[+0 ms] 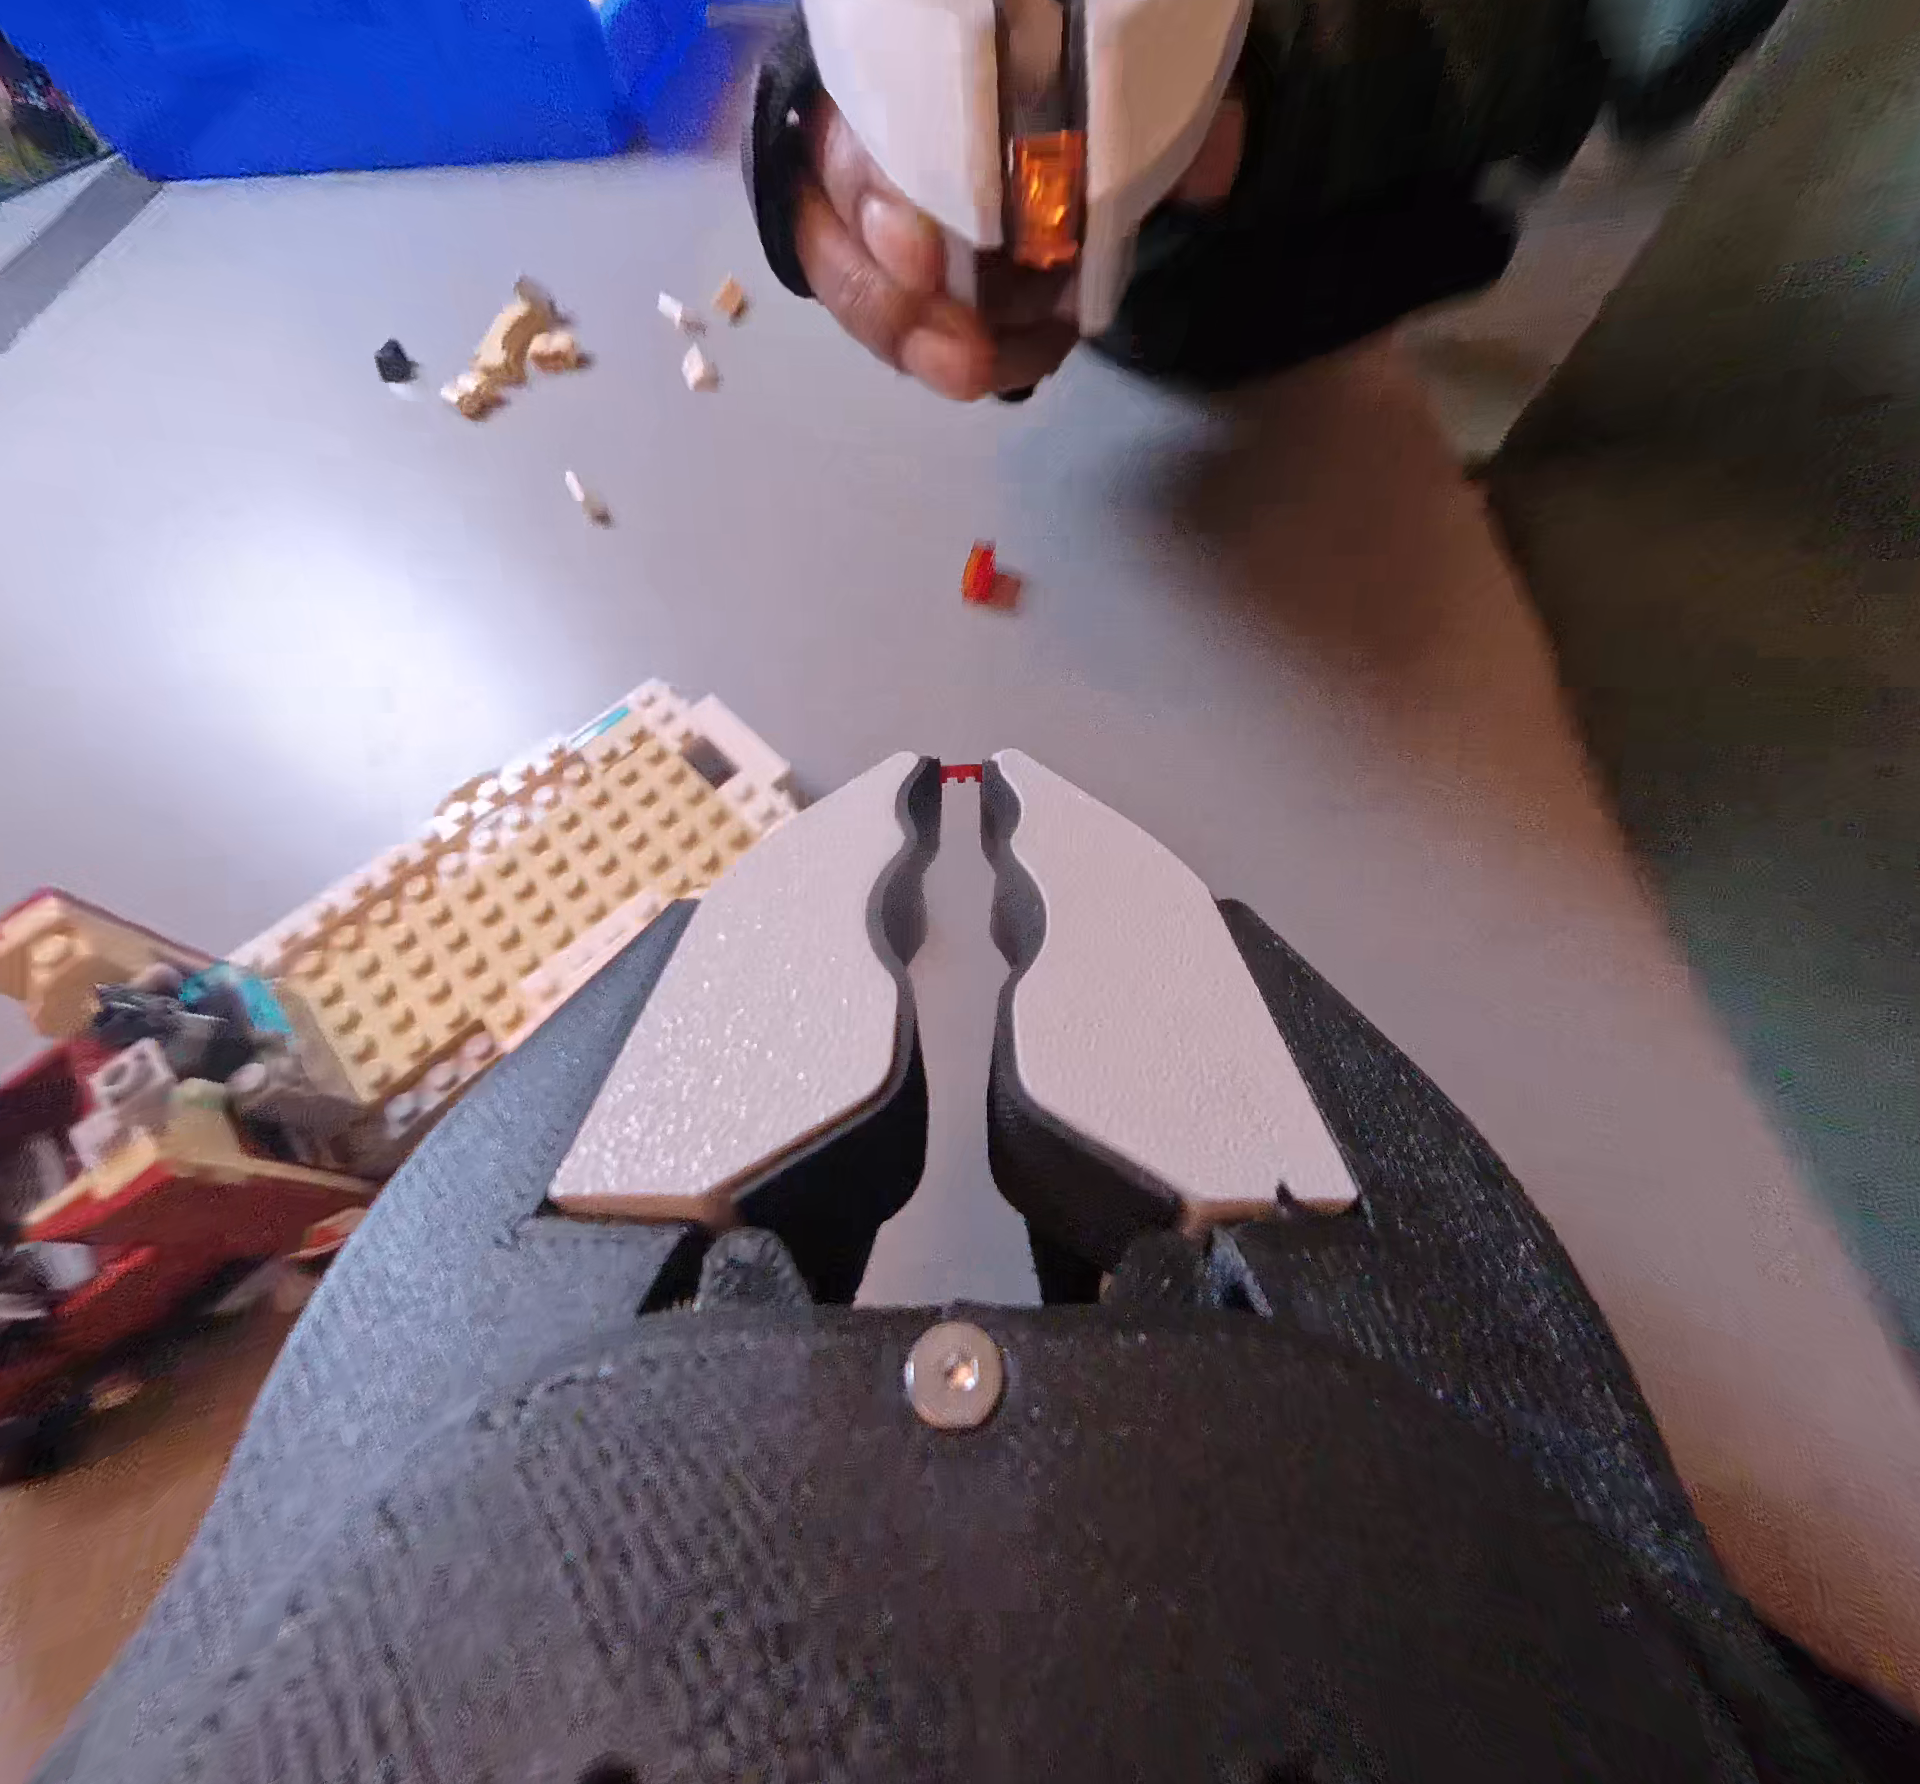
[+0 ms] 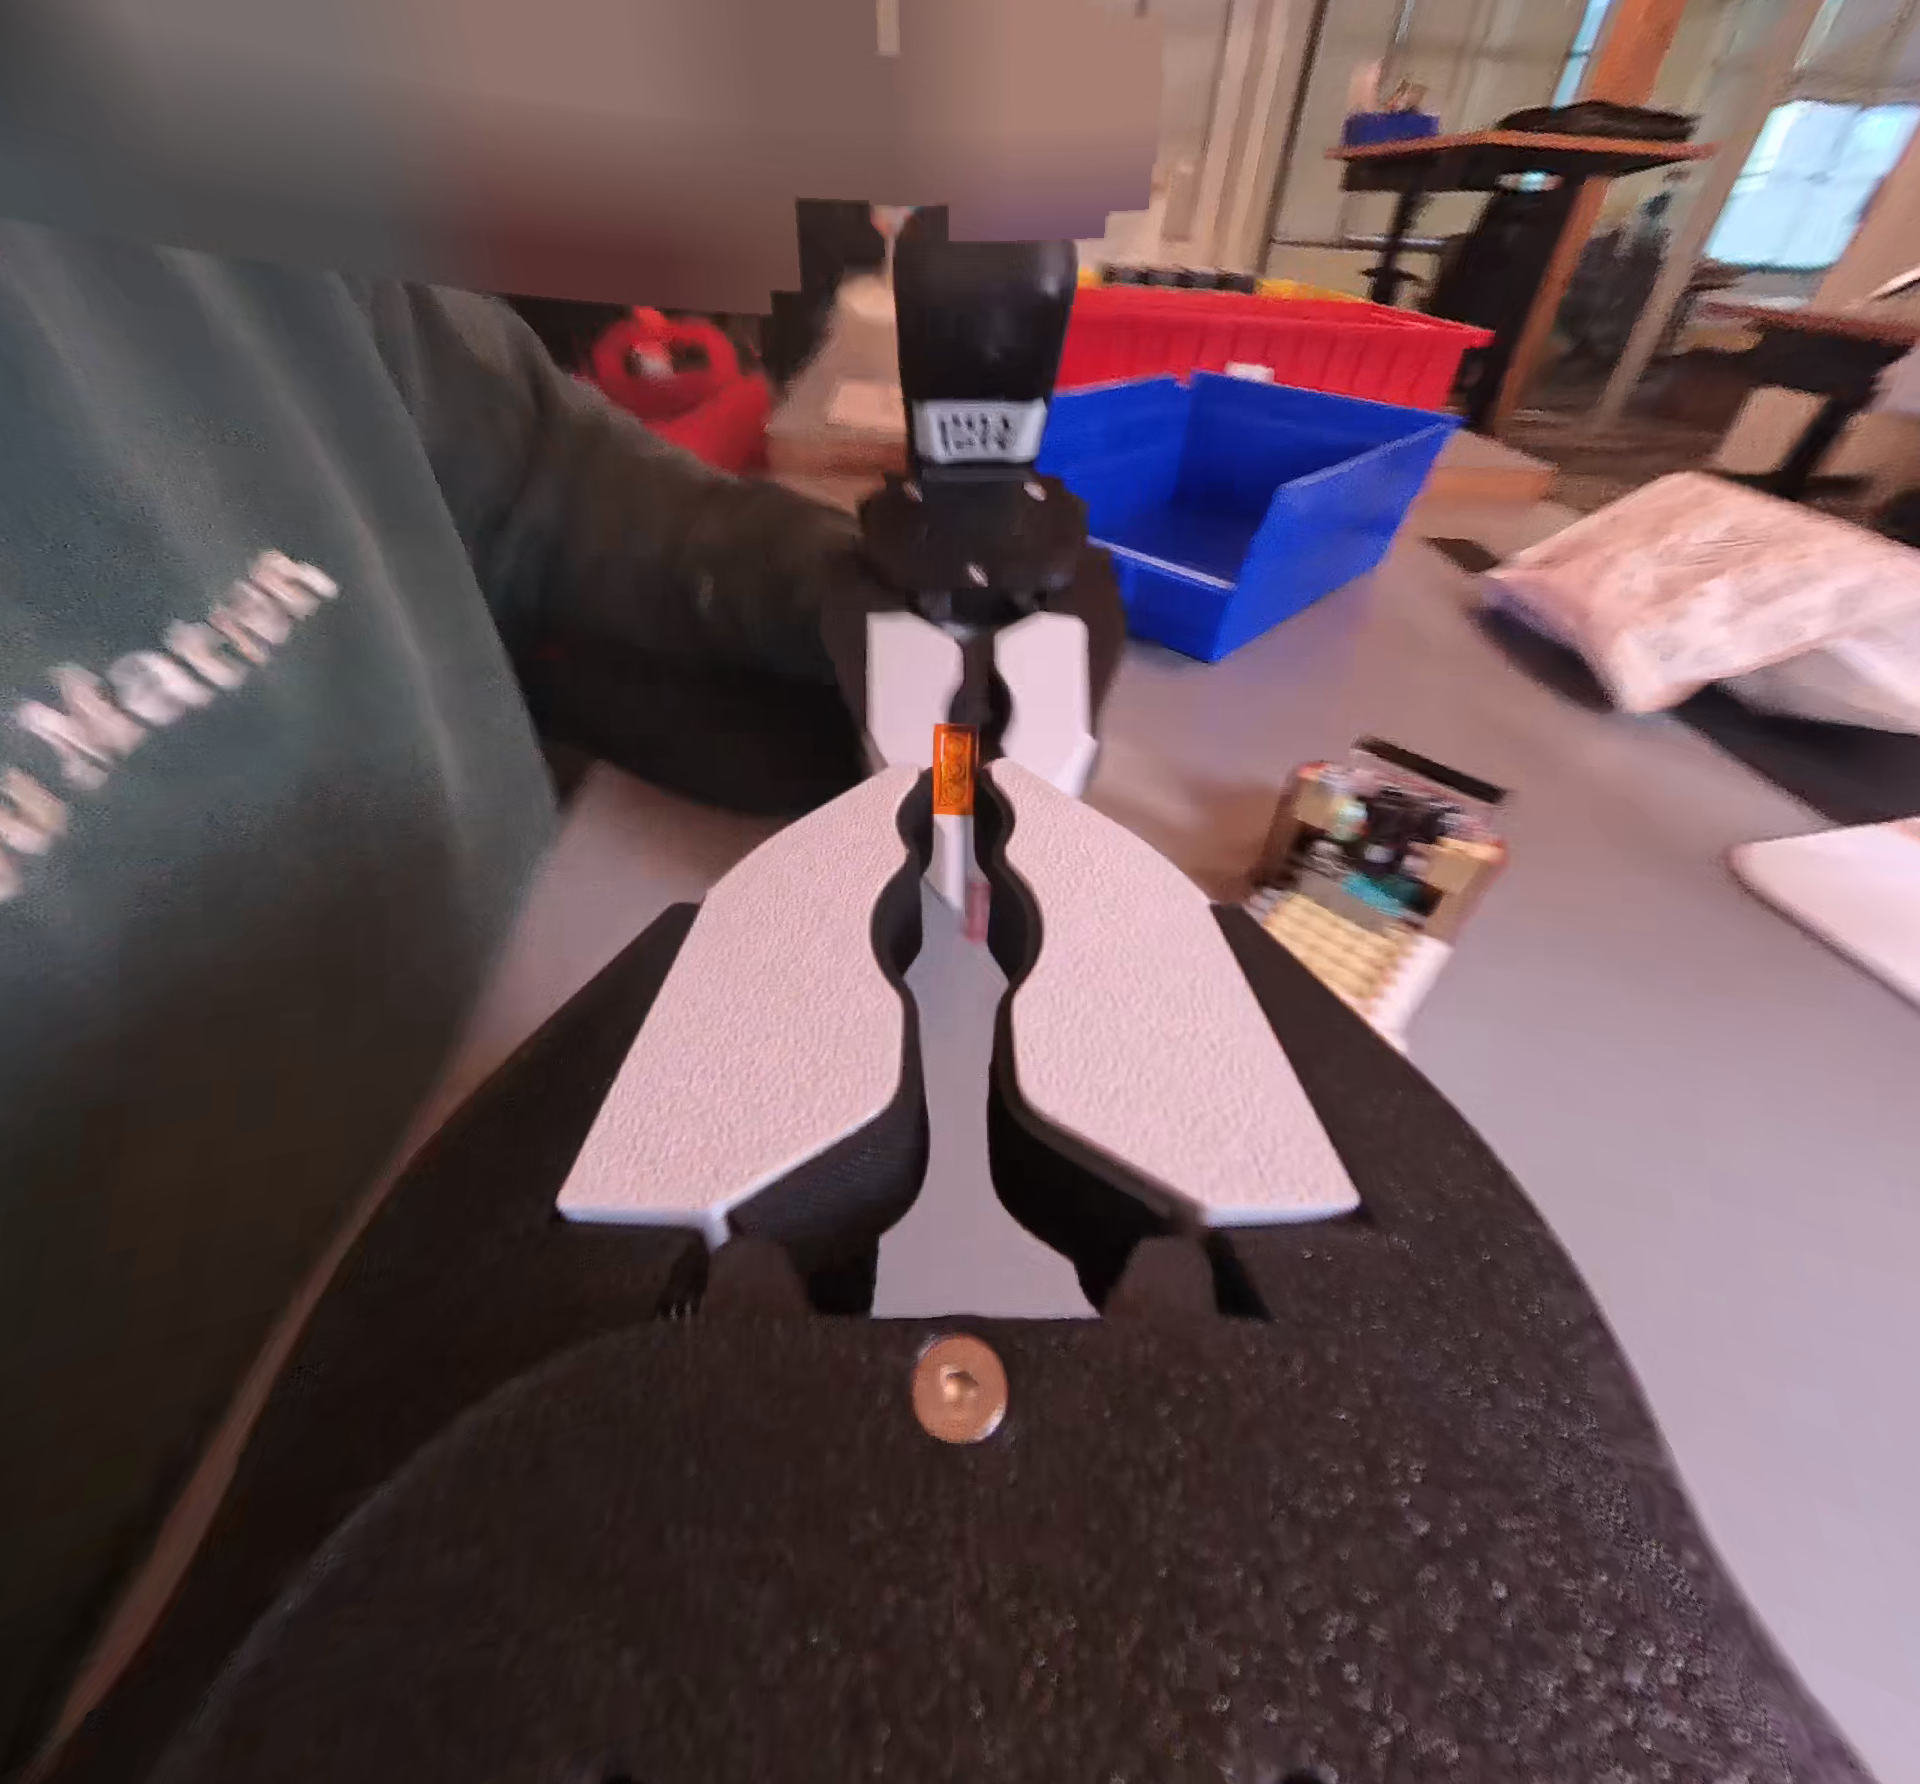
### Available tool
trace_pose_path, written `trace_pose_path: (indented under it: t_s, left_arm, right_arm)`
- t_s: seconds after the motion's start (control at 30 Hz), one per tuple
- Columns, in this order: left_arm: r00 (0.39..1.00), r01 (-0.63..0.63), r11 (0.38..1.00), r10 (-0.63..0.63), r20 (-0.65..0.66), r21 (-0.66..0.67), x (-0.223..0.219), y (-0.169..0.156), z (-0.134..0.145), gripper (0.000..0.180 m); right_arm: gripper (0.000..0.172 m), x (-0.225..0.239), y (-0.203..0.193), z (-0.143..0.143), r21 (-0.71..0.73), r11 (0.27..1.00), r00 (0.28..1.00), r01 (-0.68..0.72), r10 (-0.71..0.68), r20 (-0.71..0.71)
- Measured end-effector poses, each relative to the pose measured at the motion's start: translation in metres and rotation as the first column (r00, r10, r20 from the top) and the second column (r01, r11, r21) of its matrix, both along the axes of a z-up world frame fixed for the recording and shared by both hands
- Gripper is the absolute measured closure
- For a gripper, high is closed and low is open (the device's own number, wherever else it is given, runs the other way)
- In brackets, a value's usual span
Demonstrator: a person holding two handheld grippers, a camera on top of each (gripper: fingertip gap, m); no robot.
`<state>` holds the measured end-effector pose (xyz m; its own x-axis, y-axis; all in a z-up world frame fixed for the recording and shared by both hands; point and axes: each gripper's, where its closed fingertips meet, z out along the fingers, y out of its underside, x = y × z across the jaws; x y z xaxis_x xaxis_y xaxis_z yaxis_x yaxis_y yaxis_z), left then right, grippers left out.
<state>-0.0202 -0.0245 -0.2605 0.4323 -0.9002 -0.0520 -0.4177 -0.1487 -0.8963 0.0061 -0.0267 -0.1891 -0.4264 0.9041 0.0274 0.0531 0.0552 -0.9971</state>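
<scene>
Left wrist view: my left gripper pinches a tiny red plate at its ends, my right gripper an orange plate; both look light, stiff, slippery.

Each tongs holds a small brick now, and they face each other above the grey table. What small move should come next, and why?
Probably bring the right tongs slowly toward the left tongs. The right one grips an orange see-through brick, the left one a thin red piece, and a gap separates the two. The view is blurred, so slowing down first seems wise.
</scene>
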Motion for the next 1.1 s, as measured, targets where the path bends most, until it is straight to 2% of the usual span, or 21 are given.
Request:
trace_pose_path:
  t_s: [0.03, 0.07, 0.13, 0.4, 0.5, 0.67, 0.77, 0.87, 0.93, 0.97, 1.1]
  left_arm:
    - [0.997, 0.001, 1.0, 0.0, 0.082, -0.015, 0.002, -0.001, 0.012, 0.172]
    - [0.995, -0.006, 1.0, 0.005, 0.104, 0.013, 0.002, 0.002, 0.022, 0.172]
    - [0.994, -0.01, 0.999, 0.007, 0.107, 0.031, 0.003, 0.005, 0.027, 0.172]
    - [0.998, -0.059, 0.998, 0.059, 0.024, 0.003, -0.002, 0.01, 0.005, 0.172]
    - [0.999, -0.036, 0.997, 0.035, -0.015, -0.068, -0.001, 0.006, -0.011, 0.172]
    - [0.996, 0.013, 0.995, -0.022, -0.088, -0.101, 0.01, -0.002, -0.03, 0.172]
    - [0.992, 0.026, 0.996, -0.036, -0.123, -0.087, 0.014, -0.004, -0.036, 0.172]
    - [0.986, 0.032, 0.997, -0.043, -0.159, -0.07, 0.015, -0.005, -0.04, 0.172]
    - [0.989, 0.037, 0.998, -0.044, -0.142, -0.056, 0.017, -0.005, -0.037, 0.17]
    - [0.992, 0.034, 0.998, -0.04, -0.122, -0.053, 0.017, -0.005, -0.034, 0.163]
    - [0.996, 0.015, 0.999, -0.019, -0.091, -0.047, 0.013, -0.001, -0.027, 0.157]
  right_arm:
    - [0.164, 0.002, 0.008, 0.0, 0.067, 0.997, 0.999, 0.045, -0.045, -0.001]
    - [0.164, 0.003, 0.013, -0.003, 0.085, 0.994, 0.997, 0.076, -0.077, 0.01]
    - [0.164, 0.003, 0.021, -0.011, 0.028, 0.994, 0.993, 0.106, -0.107, 0.055]
    - [0.164, -0.003, 0.035, -0.033, -0.001, 0.992, 0.978, 0.13, -0.128, 0.166]
    - [0.164, -0.005, 0.04, -0.039, 0.01, 0.986, 0.967, 0.164, -0.162, 0.194]
    - [0.164, -0.002, 0.057, -0.026, -0.019, 0.976, 0.964, 0.218, -0.213, 0.162]
    - [0.164, 0.011, 0.045, -0.022, -0.037, 0.996, 0.98, 0.081, -0.073, 0.187]
    - [0.164, 0.022, 0.019, -0.046, 0.021, 0.997, 0.947, -0.076, 0.065, 0.313]
    - [0.164, 0.021, 0.006, -0.06, 0.07, 0.99, 0.928, -0.121, 0.087, 0.362]
    - [0.164, 0.021, 0.002, -0.064, 0.088, 0.987, 0.923, -0.133, 0.091, 0.373]
    - [0.164, 0.021, 0.0, -0.073, 0.117, 0.982, 0.907, -0.149, 0.088, 0.411]
